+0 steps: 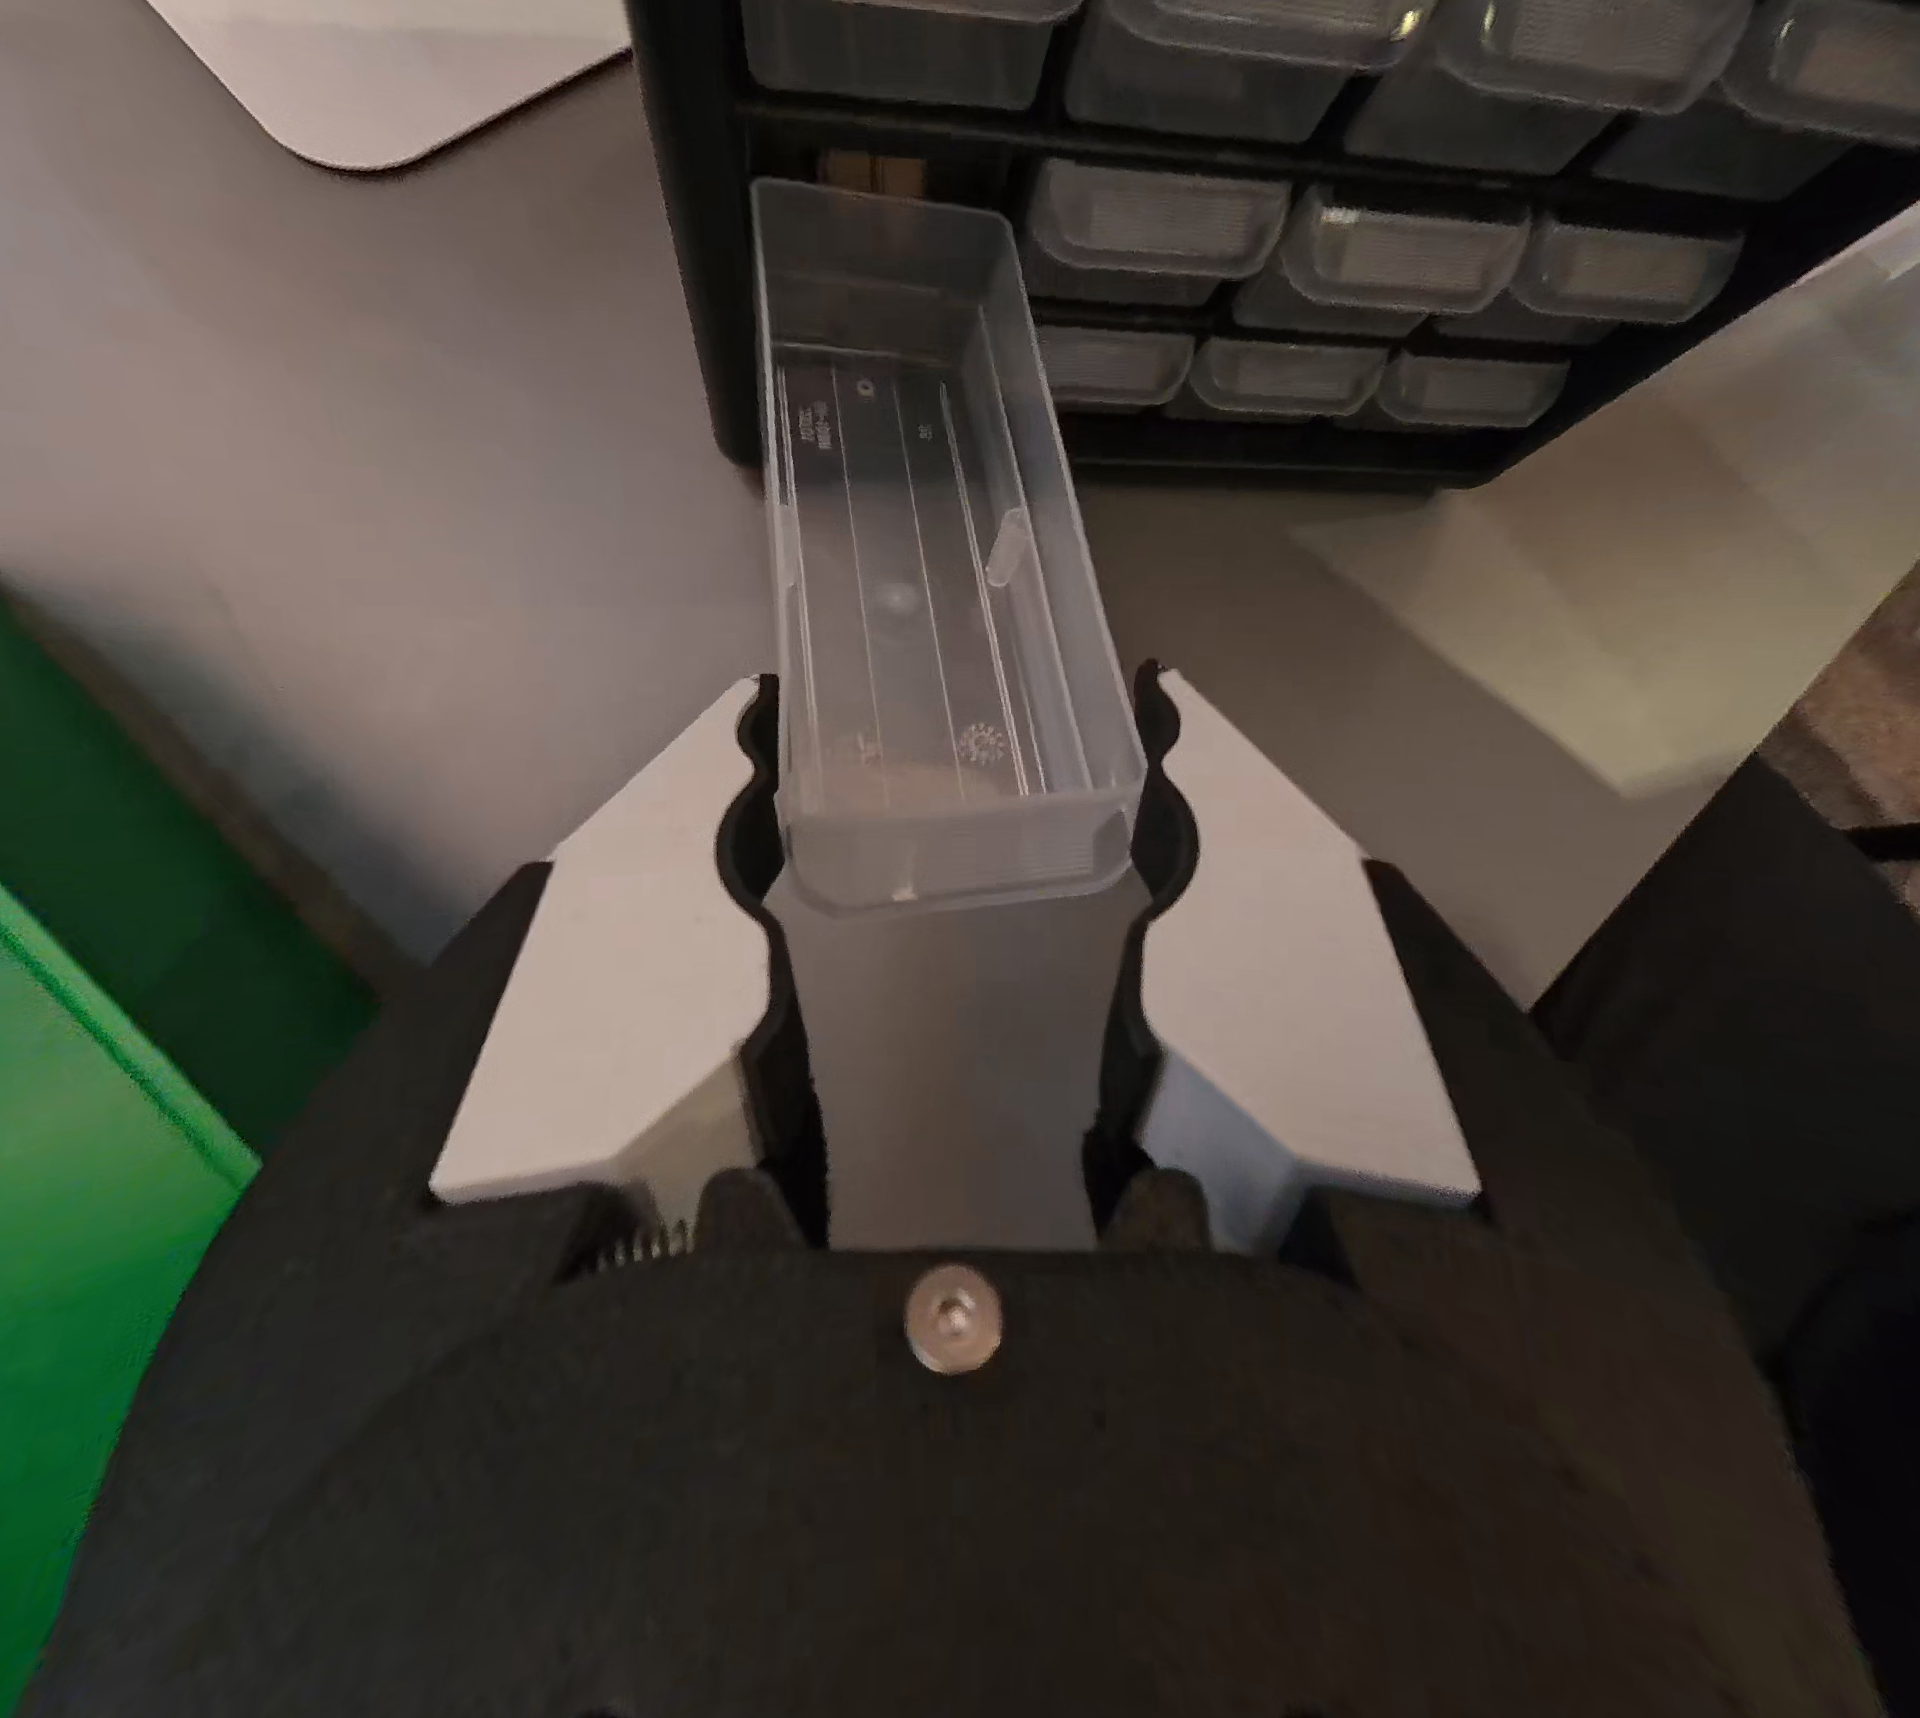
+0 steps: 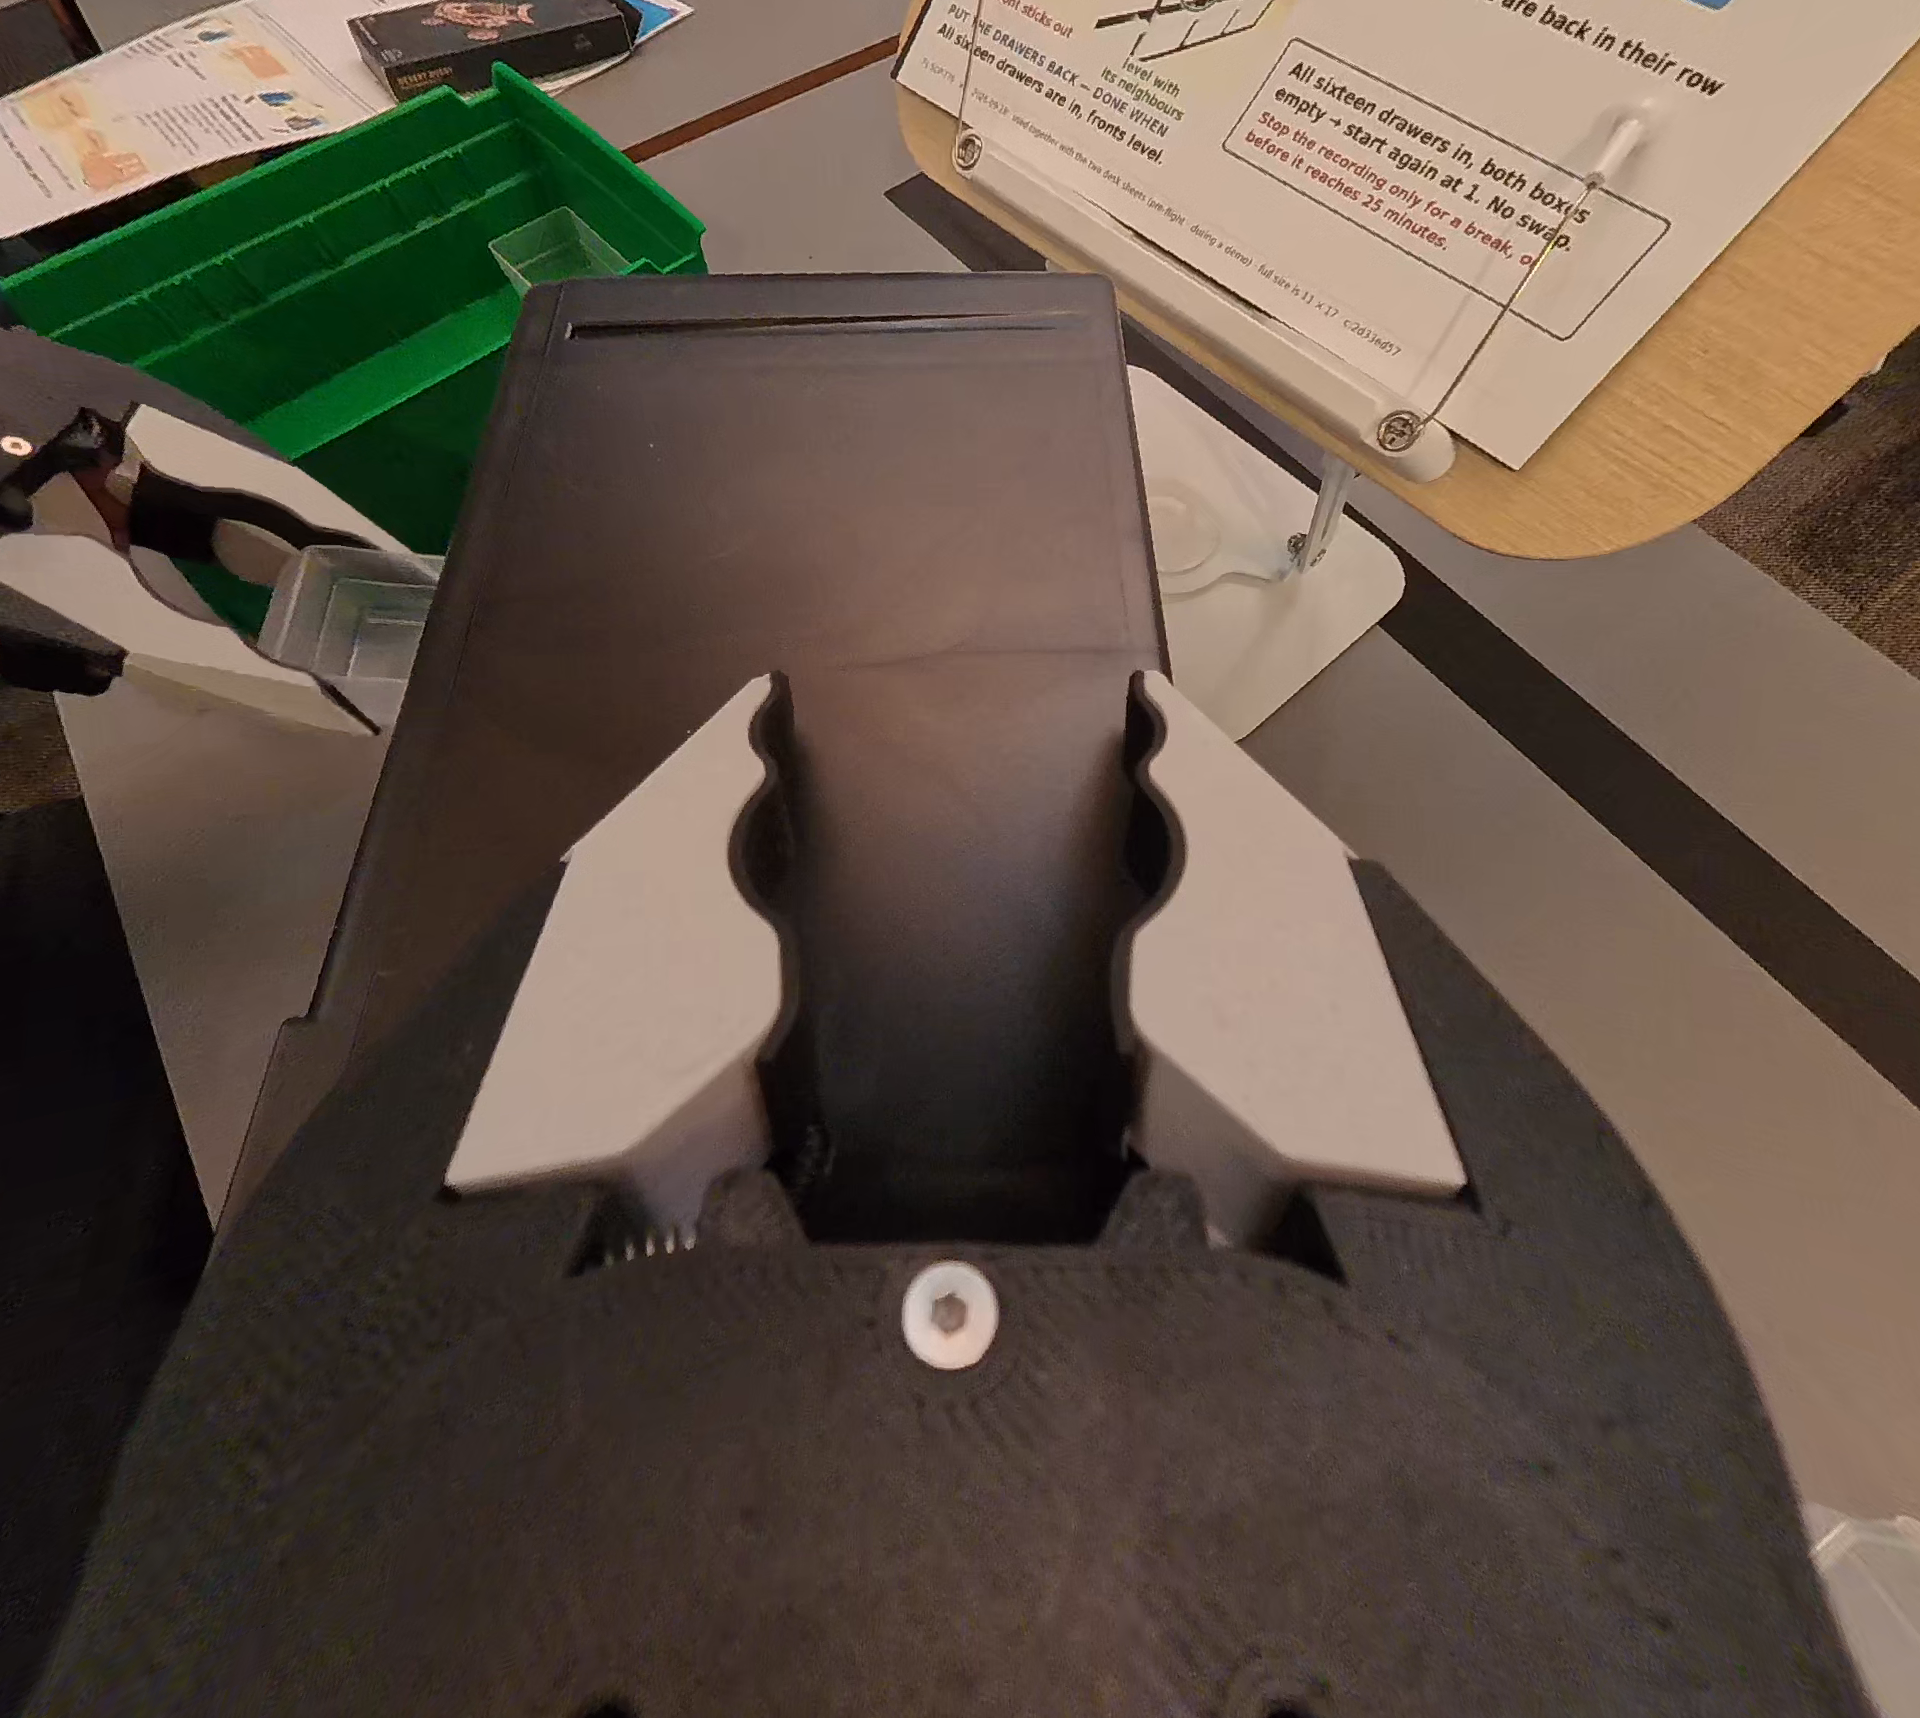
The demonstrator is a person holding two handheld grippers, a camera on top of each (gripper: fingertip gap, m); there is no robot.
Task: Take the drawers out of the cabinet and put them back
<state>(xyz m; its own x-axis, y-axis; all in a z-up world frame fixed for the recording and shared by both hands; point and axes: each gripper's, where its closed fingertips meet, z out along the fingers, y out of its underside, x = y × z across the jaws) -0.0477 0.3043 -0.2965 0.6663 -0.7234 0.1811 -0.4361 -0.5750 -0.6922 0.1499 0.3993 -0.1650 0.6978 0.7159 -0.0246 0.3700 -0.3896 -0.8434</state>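
Note:
My left gripper (image 1: 956, 681) is shut on the sides of a clear, empty plastic drawer (image 1: 925, 588). The drawer's far end is at the mouth of an open slot (image 1: 883, 167) in the left column of the black cabinet (image 1: 686, 110). Several clear drawers (image 1: 1164, 214) sit closed in the other slots. My right gripper (image 2: 956, 681) is open and empty, its fingers over the flat top of the cabinet (image 2: 821, 473); whether they touch it I cannot tell. The right wrist view also shows the left gripper (image 2: 208, 567) with the drawer (image 2: 353, 608) at the cabinet's front.
A green bin (image 2: 343, 297) stands beyond the cabinet's front side with a clear drawer (image 2: 556, 250) in it; it also shows in the left wrist view (image 1: 104, 993). An instruction board on a stand (image 2: 1455, 58) is behind the cabinet. Papers and a black box (image 2: 488, 32) lie farther off.

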